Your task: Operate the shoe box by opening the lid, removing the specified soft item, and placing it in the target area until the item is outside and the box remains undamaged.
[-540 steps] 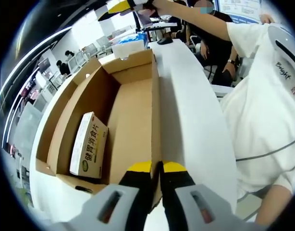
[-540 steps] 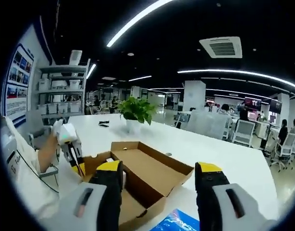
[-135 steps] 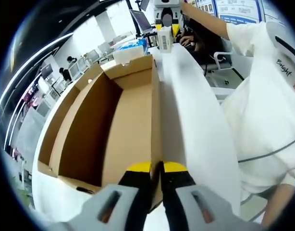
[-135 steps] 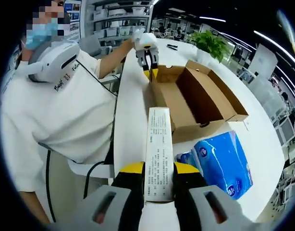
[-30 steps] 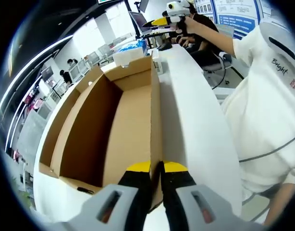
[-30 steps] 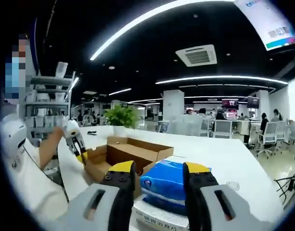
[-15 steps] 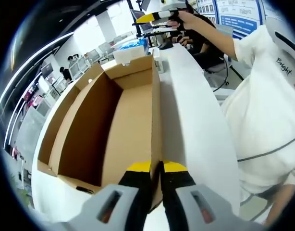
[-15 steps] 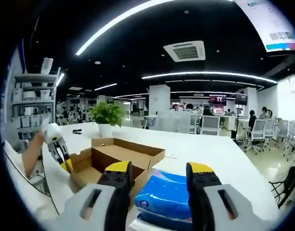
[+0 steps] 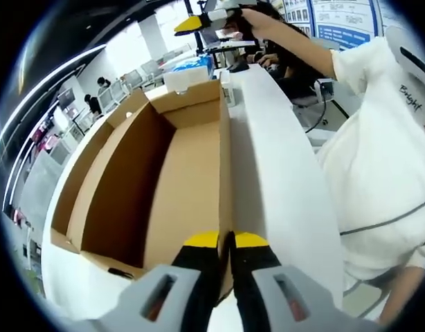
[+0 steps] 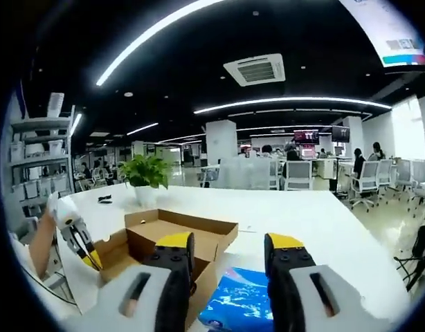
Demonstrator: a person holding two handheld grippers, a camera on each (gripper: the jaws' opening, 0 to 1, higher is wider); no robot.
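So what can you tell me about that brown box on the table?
The cardboard box is plain brown corrugated card, long and rectangular, lying open on the white table with its flaps folded outward. Nothing is visible inside it. The left tool is shut on its near side wall, yellow tips pinching the edge. A blue packet lies beside it, and a small white box at its far corner.

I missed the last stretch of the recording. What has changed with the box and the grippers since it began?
The small carton that lay inside the cardboard box is out: the right gripper carried it off, set it on the table past the box's far end, let go and now hangs open above. The left gripper stays shut on the box's near wall, and the blue pack stays beside the box.
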